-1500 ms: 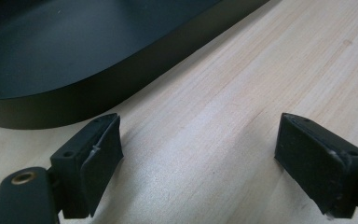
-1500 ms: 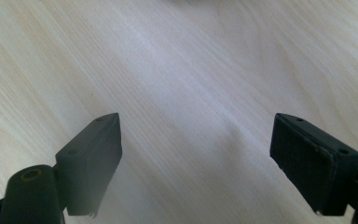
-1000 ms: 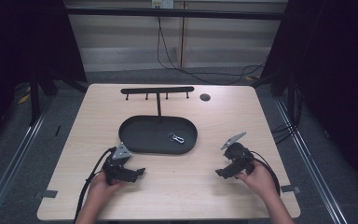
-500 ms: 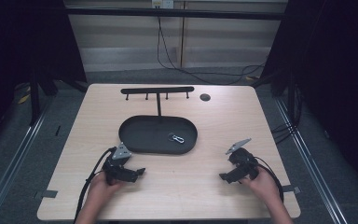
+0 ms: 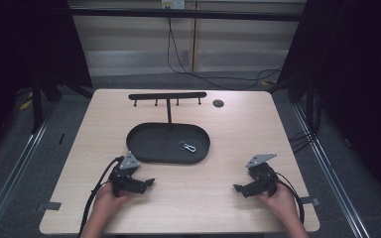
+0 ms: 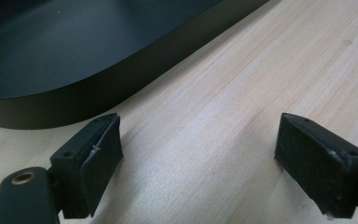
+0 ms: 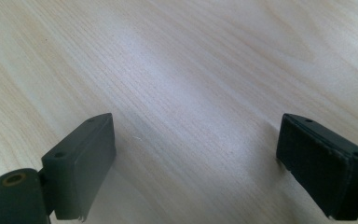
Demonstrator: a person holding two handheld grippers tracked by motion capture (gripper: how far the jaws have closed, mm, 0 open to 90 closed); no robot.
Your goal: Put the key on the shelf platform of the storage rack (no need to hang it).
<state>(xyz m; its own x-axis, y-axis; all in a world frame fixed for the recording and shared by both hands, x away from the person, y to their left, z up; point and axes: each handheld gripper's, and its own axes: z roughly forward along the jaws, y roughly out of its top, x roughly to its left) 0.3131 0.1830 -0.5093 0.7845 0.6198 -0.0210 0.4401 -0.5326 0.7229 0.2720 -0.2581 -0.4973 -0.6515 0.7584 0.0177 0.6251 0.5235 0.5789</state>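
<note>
Right gripper (image 5: 239, 188) has sunk toward the table (image 5: 218, 198), jaws just opening wide, empty. Left gripper (image 5: 149, 183), equally open and empty, rests beside the tray (image 5: 144, 148) holding what seems a carabiner (image 5: 189, 147). Risk: a careless reach nudges the tray.

My left gripper (image 5: 149, 182) and my right gripper (image 5: 237, 188) were both black, blocky tools, each topped with a grey three-cornered plate (image 5: 129, 161) that caught the light. A black cable (image 5: 95, 193) trailed back from the left one in a long loop past my left hand (image 5: 110, 199), and another curved round behind my right hand (image 5: 278, 197). Seen close in the gripper views, my fingers (image 6: 91, 163) were thick, rectangular black blocks with small round screw holes sunk in their top faces and flat rubbery pads on the inner sides, a little frayed at the edges. A brass-coloured bushing (image 6: 23, 177) sat in the rounded black link at the lower left.
</note>
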